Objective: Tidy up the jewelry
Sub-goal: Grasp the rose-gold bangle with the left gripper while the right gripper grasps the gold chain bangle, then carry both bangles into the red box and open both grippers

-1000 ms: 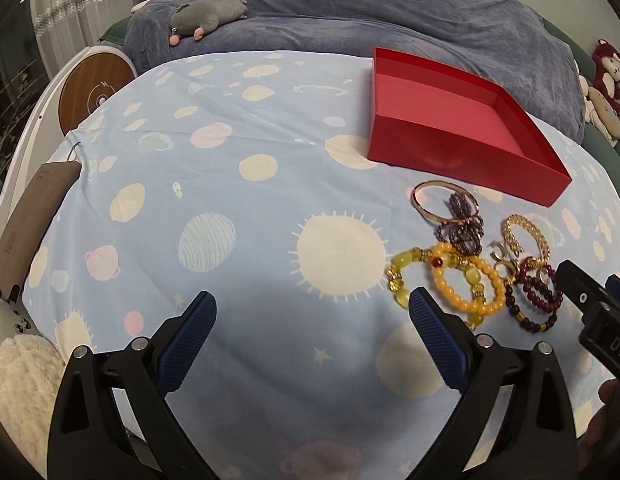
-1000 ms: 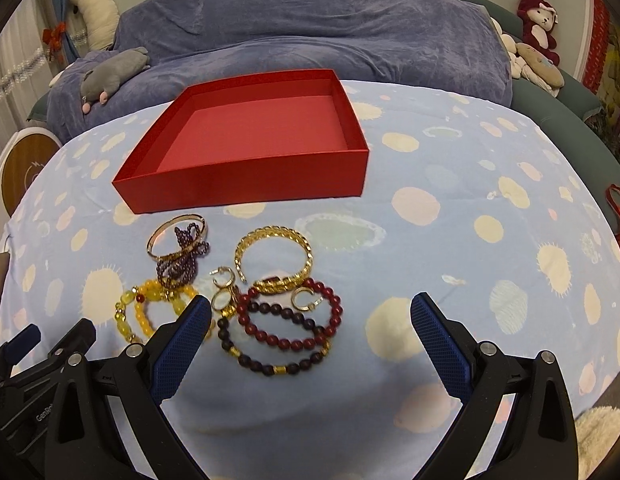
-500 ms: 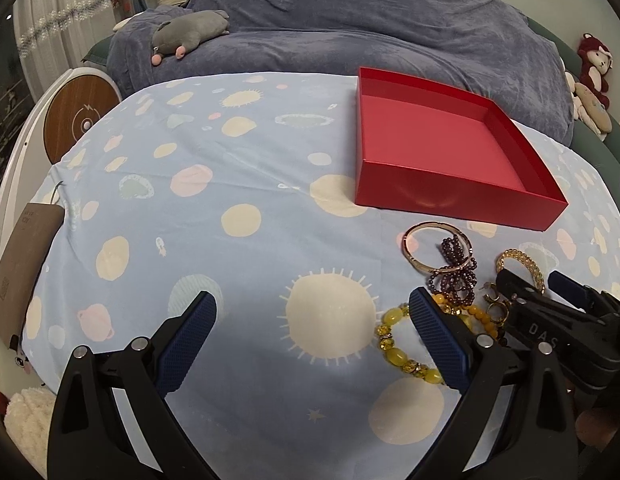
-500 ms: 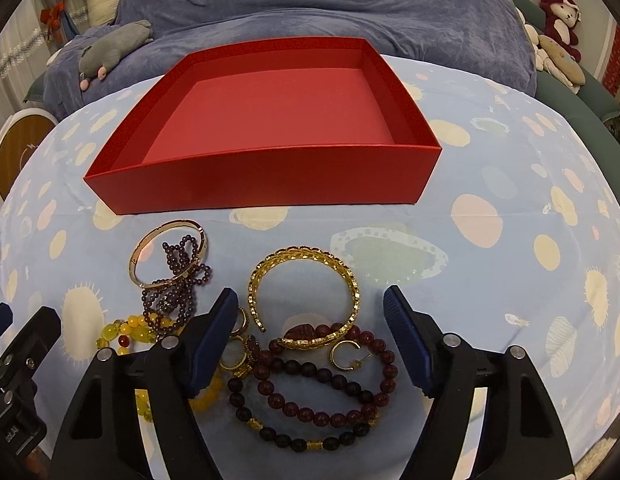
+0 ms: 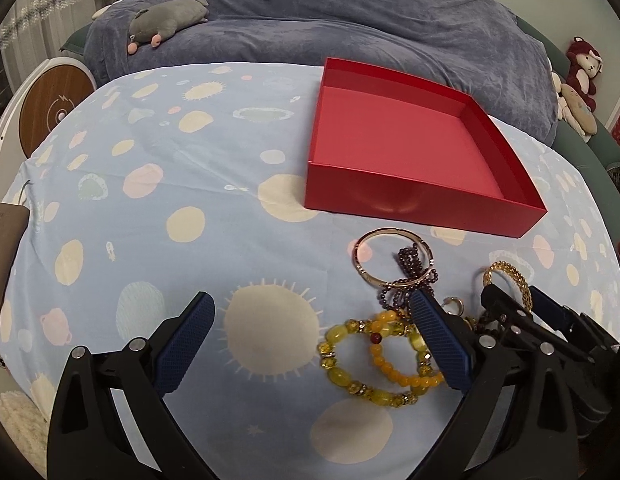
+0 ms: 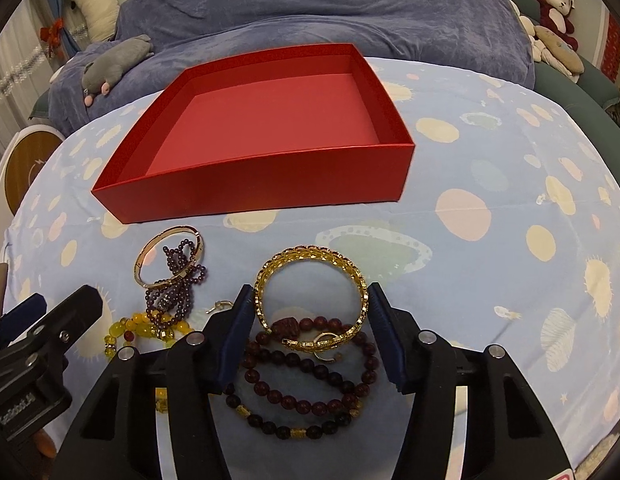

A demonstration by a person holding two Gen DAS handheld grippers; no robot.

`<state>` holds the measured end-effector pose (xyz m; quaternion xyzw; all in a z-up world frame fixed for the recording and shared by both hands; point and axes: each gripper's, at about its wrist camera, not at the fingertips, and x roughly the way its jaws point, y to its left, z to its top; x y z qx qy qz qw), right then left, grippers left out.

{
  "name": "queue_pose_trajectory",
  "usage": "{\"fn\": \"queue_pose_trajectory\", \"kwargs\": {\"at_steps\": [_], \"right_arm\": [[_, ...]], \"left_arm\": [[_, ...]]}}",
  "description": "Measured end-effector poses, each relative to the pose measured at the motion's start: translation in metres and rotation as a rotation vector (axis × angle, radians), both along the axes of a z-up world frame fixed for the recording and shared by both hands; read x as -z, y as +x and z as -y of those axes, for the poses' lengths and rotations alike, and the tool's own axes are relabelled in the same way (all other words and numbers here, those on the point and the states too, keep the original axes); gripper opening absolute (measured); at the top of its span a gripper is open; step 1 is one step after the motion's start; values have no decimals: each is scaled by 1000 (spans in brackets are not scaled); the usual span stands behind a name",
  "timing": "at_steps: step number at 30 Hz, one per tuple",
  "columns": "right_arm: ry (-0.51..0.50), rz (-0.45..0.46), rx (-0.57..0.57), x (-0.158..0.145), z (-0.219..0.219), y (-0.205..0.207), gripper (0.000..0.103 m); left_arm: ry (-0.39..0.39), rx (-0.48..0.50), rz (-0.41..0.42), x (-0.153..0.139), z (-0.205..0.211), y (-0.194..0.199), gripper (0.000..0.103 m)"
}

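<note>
A pile of jewelry lies on the spotted blue cloth in front of an empty red box point(image 6: 270, 184) point(image 5: 422, 200). My right gripper point(image 6: 310, 304) is down over the gold bangle point(image 6: 310, 254). Its jaws are closing with the bangle between them, and both pads touch its sides. Dark red bead bracelets point(image 6: 302, 404) lie just below it. To the left are a thin rose-gold bangle point(image 6: 140, 256), a purple bead strand point(image 6: 178, 296) and yellow bead bracelets point(image 5: 350, 384). My left gripper point(image 5: 310, 312) is open over the cloth, its right finger beside the yellow beads.
A blue-grey blanket point(image 5: 390, 20) with a grey plush toy point(image 5: 166, 16) lies behind the box. More plush toys point(image 6: 554, 0) sit at the far right. A round wooden-faced device point(image 5: 54, 112) stands off the left edge. Bare cloth point(image 5: 150, 220) stretches left of the box.
My right gripper has moved forward and down onto the gold bangle, and its jaws have narrowed from wide apart. My left gripper has shifted toward the jewelry, still open.
</note>
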<state>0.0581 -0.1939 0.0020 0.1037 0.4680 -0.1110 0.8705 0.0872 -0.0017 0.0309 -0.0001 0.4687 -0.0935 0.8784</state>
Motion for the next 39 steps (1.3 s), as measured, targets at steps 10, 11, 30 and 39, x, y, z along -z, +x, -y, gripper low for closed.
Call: {"fn": "queue_pose_trajectory", "kwargs": {"at_steps": [10,11,30,39], "right_arm": [[33,5,66,-9,27,-21,55],[31,6,67,-10,27,-21,55],[71,17,60,-12,25,-23,55],[79,69,16,-44,23,-22,55]], "left_arm": [[0,36,-61,28,44,30,95],[4,31,-64,30,46,32,95],[12,74,-16,28,56,27,59],[-45,93,20,-16,41,17,59]]}}
